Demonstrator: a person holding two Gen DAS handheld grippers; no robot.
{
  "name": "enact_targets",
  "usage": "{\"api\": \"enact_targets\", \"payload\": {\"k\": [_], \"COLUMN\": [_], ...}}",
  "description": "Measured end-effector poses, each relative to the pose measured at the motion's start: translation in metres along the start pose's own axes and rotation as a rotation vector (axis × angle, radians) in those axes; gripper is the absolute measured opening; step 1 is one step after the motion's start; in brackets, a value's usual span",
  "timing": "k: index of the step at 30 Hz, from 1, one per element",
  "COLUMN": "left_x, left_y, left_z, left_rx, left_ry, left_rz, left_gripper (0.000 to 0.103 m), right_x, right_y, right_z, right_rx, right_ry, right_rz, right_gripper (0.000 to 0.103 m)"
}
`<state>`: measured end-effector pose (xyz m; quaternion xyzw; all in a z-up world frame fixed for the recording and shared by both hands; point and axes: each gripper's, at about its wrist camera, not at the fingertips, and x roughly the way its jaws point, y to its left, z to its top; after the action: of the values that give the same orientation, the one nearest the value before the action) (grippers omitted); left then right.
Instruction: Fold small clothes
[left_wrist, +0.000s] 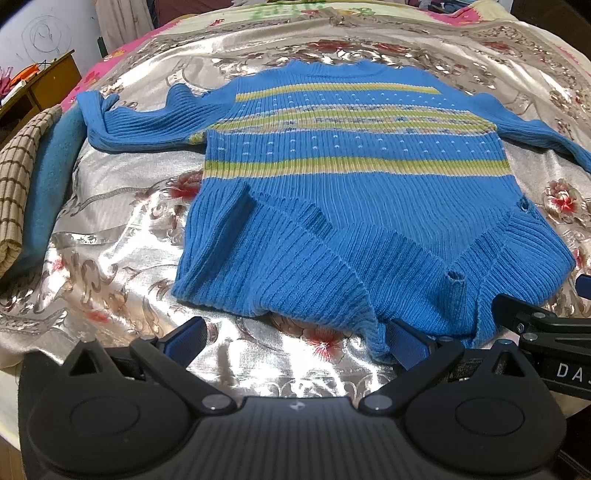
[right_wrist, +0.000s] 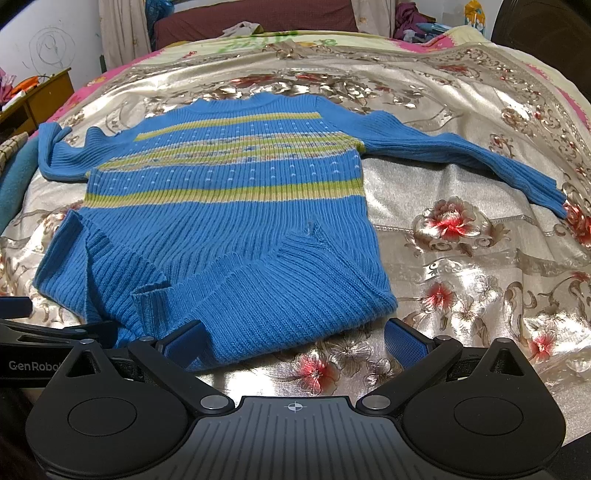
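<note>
A small blue ribbed sweater (left_wrist: 351, 177) with yellow-green stripes lies front up on the bed, collar far, both sleeves spread out. It also shows in the right wrist view (right_wrist: 229, 206). Its hem is turned up in two flaps, one at each lower corner. My left gripper (left_wrist: 295, 343) is open and empty, just short of the near hem, with its right finger (left_wrist: 406, 343) at the cloth's edge. My right gripper (right_wrist: 295, 343) is open and empty at the hem's right corner, its left finger (right_wrist: 184, 341) against the cloth.
The bed carries a shiny floral cover (right_wrist: 461, 240). A teal blanket (left_wrist: 48, 192) and a checked cloth (left_wrist: 14, 192) lie at the left edge. A wooden desk (left_wrist: 40, 88) stands far left. The other gripper's arm shows at the right of the left wrist view (left_wrist: 546, 325).
</note>
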<state>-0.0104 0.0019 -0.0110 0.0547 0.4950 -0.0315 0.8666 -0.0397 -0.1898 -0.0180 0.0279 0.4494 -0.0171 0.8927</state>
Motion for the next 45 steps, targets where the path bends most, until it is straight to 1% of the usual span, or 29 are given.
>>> {"api": "enact_targets", "payload": {"k": [10,39,42,45], "left_x": [0.0013,0.0039,0.0053,0.0095], "left_y": [0.0023,-0.0019,-0.0021,-0.0024], "left_z": [-0.0037,-0.0013,-0.0012,-0.0011], "left_rx": [-0.002,-0.012,-0.014,-0.016], "left_ry": [0.005,0.030,0.040,0.073], "left_rz": [-0.001,0.003,0.002,-0.006], "left_gripper": [0.103,0.103,0.103,0.103], "right_x": [0.0010,0.0038,0.0044,0.0051], "right_y": [0.0010,-0.0009,-0.0004,-0.0003], "right_z": [-0.0025,-0.0030,-0.0024,-0.0025], "right_rx": [0.002,0.002,0.000,-0.001], "right_ry": [0.006,0.023,0.028,0.034], "right_rz": [0.001,0.004,0.004,0.005], "right_gripper": [0.103,0.103,0.103,0.103]}}
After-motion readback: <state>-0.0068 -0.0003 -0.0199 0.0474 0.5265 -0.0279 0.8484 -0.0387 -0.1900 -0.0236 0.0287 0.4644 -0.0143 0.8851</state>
